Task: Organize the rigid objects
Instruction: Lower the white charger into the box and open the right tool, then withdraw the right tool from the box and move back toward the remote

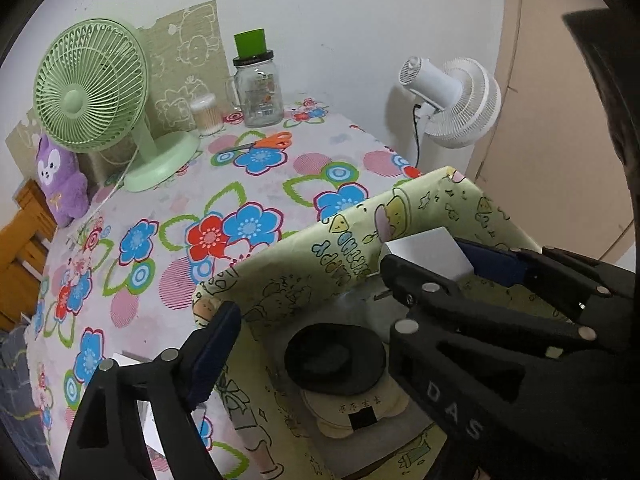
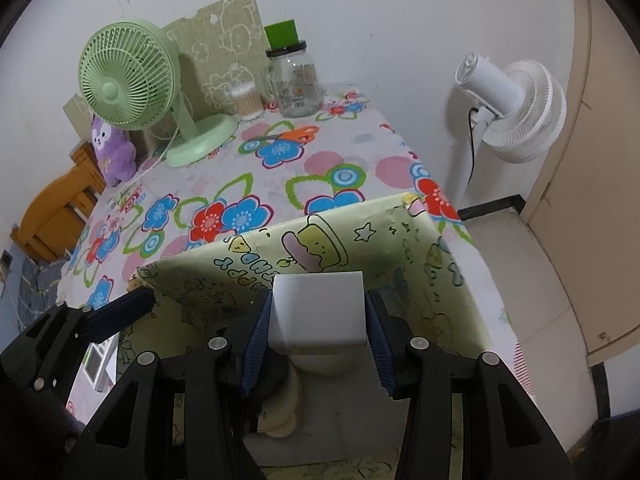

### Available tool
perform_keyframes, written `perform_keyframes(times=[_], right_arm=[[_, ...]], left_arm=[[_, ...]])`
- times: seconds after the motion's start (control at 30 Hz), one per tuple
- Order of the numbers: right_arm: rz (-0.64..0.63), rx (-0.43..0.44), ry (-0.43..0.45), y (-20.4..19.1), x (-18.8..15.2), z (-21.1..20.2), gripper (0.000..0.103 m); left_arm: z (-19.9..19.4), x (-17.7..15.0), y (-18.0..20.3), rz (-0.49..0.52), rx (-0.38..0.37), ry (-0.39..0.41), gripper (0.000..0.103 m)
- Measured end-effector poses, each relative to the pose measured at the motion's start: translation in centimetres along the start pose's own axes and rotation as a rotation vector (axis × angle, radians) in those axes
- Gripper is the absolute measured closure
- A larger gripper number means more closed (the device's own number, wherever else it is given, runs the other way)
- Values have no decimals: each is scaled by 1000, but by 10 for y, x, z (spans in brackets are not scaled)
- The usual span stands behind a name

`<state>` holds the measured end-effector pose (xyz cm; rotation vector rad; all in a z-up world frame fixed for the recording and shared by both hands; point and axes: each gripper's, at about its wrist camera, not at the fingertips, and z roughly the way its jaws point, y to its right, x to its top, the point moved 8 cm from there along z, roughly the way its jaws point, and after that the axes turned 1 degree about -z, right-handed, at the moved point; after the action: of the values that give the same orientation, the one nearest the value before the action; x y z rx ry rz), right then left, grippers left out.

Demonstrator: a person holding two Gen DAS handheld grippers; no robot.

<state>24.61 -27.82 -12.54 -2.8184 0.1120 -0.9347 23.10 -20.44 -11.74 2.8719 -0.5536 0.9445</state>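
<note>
My right tool [image 2: 318, 344] is clamped on a white box [image 2: 318, 310], blue pads pressed flat against its two sides. I hold it above the open yellow-green cartoon-print storage box [image 2: 256, 252], close to that box's far wall. In the left wrist view the same white box [image 1: 424, 254] shows at about two o'clock, pinched by the right tool [image 1: 440, 264] that reaches in from the right edge.

My left tool [image 1: 332, 308] stands wide open with nothing between its pads. Its left finger [image 1: 212, 348] hangs outside the storage box [image 1: 320, 240] at that box's near-left corner, at about seven o'clock in its own view. Its other finger I cannot pick out clearly behind the right tool.

Inside the storage box lie a black oval object [image 1: 336, 360] and, under it, a cream-coloured item [image 1: 360, 412] with small printed characters; what either is, I can't quite tell from here.

The storage box sits at the near right corner of the bench [image 1: 160, 208], which wears a flowered cloth. Toward eleven o'clock stands a green desk fan [image 1: 92, 88] with a purple plush toy [image 1: 60, 180] beside it. At twelve o'clock are a glass jar [image 1: 260, 92] with a green cup on its lid, a tub of cotton swabs [image 1: 206, 114], and orange-handled scissors [image 1: 268, 142]. A white fan [image 1: 452, 100] stands off the bench at two o'clock.
</note>
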Motion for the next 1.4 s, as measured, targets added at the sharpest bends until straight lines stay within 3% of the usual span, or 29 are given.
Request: perform_keyframes(times=[0.47, 0.77, 1.4], right_arm=[[5, -8, -50, 4, -2, 8, 50], [-26, -22, 0, 0, -4, -11, 26], [0, -45, 59, 5, -22, -45, 15]], left_arm=[[0, -2, 6, 31, -12, 1, 10], [-4, -3, 8, 20, -32, 12, 8], [-30, -19, 16, -9, -94, 38, 5]])
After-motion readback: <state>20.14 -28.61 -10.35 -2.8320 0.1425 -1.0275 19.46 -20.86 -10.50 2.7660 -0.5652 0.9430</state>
